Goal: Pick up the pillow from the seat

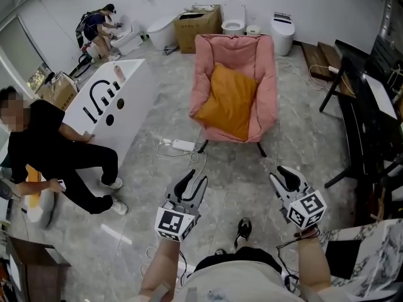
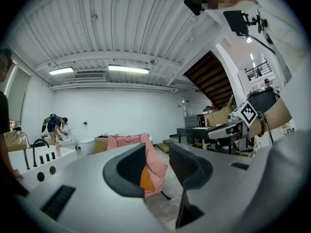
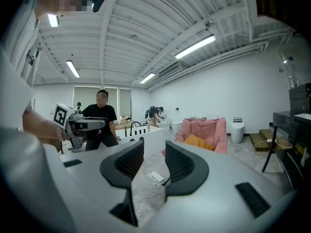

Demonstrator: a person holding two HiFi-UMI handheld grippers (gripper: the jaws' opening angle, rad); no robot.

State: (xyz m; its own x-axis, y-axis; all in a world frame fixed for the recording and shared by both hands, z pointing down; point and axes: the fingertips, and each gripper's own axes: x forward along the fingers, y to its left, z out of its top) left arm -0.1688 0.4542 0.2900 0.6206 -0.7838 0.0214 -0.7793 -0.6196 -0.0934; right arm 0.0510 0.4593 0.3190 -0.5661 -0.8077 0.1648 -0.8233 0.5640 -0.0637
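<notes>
An orange pillow [image 1: 228,102] leans against the back of a pink padded chair [image 1: 264,74] in the middle of the room. The left gripper [image 1: 192,182] and the right gripper [image 1: 284,176] hang side by side over the grey floor, well short of the chair. Both point toward it. In the left gripper view the left gripper [image 2: 158,166] stands open and empty, with the pillow [image 2: 146,178] showing far off between its jaws. In the right gripper view the right gripper [image 3: 154,161] is also open and empty; the pillow [image 3: 198,141] lies to its right.
A white power strip [image 1: 182,145] with its cable lies on the floor before the chair. A person in black [image 1: 50,150] crouches by a white bathtub [image 1: 107,106] at left. A black table [image 1: 365,118] stands at right. Toilets [image 1: 233,14] and a cardboard box [image 1: 196,27] line the back wall.
</notes>
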